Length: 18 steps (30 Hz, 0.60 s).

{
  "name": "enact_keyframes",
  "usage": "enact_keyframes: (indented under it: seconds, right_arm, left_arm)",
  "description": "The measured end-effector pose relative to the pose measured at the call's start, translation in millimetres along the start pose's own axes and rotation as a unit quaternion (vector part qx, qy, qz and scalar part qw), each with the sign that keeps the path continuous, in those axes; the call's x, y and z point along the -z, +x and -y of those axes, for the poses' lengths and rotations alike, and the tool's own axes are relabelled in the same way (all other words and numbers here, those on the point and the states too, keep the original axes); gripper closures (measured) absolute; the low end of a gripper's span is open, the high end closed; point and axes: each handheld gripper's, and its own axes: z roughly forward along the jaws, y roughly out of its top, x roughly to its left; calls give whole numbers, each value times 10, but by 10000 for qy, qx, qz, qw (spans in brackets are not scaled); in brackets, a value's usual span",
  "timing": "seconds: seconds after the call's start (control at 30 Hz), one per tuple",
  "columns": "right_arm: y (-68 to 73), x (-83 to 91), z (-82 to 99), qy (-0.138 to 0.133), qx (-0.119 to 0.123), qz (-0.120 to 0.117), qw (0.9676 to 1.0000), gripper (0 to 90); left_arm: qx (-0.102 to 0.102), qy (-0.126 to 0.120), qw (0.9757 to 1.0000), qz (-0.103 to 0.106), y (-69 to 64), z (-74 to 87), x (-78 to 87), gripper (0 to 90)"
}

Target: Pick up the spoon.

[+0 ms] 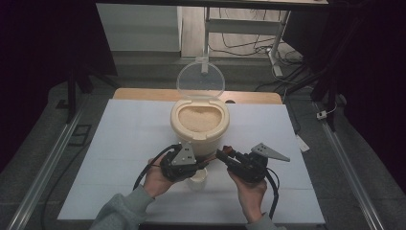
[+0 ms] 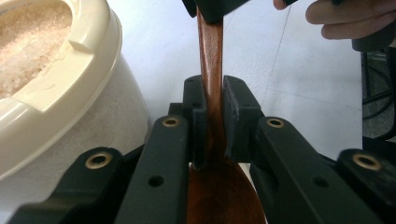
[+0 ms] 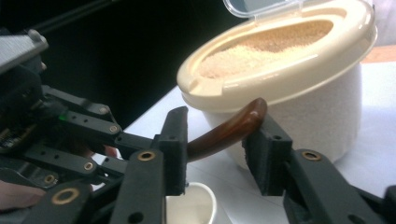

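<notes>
Fingers of the left gripper [image 2: 212, 116] clamp a wooden spoon [image 2: 210, 60] at its neck; right gripper [image 3: 215, 140] fingers flank the handle end, not yet pressing. Risk: misaligned closing twists the spoon loose. Rice container [image 3: 280, 84] crowds beyond; paper cup [image 3: 191, 205] sits below; open desk [image 1: 119, 143] elsewhere.

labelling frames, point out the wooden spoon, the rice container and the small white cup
wooden spoon [image 2: 211, 70], left gripper view, handle
rice container [image 1: 199, 135], high view, front wall
small white cup [image 3: 198, 205], right gripper view, rim and inside
</notes>
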Motion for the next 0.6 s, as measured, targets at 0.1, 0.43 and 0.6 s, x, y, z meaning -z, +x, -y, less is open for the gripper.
enact_keyframes:
  seconds: [0.1, 0.43, 0.6]
  right_arm:
    - [-1, 10, 3, -79, -52, -112, 9999, 656]
    - [40, 42, -8, -385, -24, -814, 9959, 821]
    - [64, 46, -19, -454, 67, -910, 9948, 831]
  left_arm:
    - [-24, 25, 10000, 0, -2, 1, -1, 800]
    - [-174, 101, 9998, -73, -28, -4, -25, 802]
    - [-63, 14, 10000, -7, -19, -5, -11, 795]
